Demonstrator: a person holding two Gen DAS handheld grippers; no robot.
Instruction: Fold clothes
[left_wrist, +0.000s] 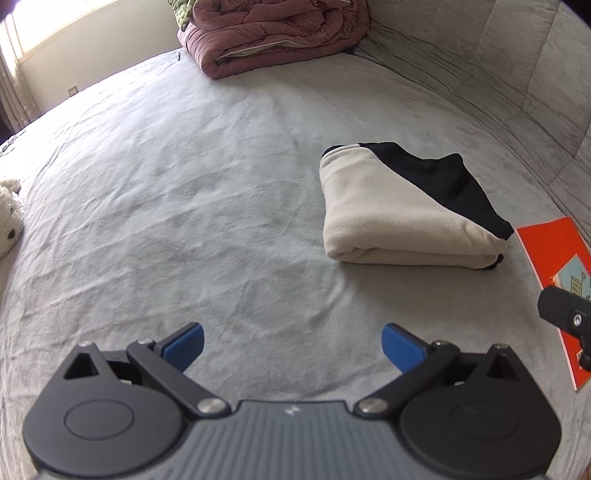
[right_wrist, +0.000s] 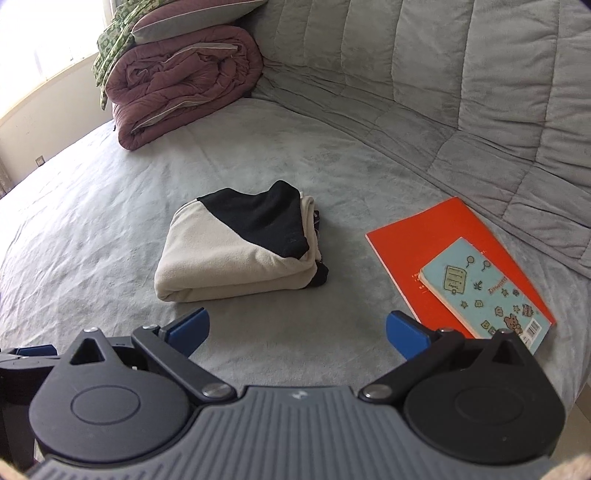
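A cream and black garment (left_wrist: 402, 206) lies folded into a compact bundle on the grey bed sheet (left_wrist: 184, 206). In the right wrist view the same folded garment (right_wrist: 240, 243) rests just beyond the fingers. My left gripper (left_wrist: 293, 349) is open, well short of the bundle and to its left, with only sheet between its blue pads (left_wrist: 186, 345). My right gripper (right_wrist: 297, 332) is open too, nothing between its blue pads (right_wrist: 404, 332), and the bundle sits ahead and slightly left. Part of the right gripper's black body shows at the right edge of the left wrist view.
An orange book (right_wrist: 450, 240) with a light blue notebook (right_wrist: 487, 291) on it lies right of the garment. A rolled mauve duvet (right_wrist: 181, 85) and pillows sit at the far end. A quilted grey headboard (right_wrist: 461, 74) runs along the right. A white plush toy (left_wrist: 9, 214) lies at the left.
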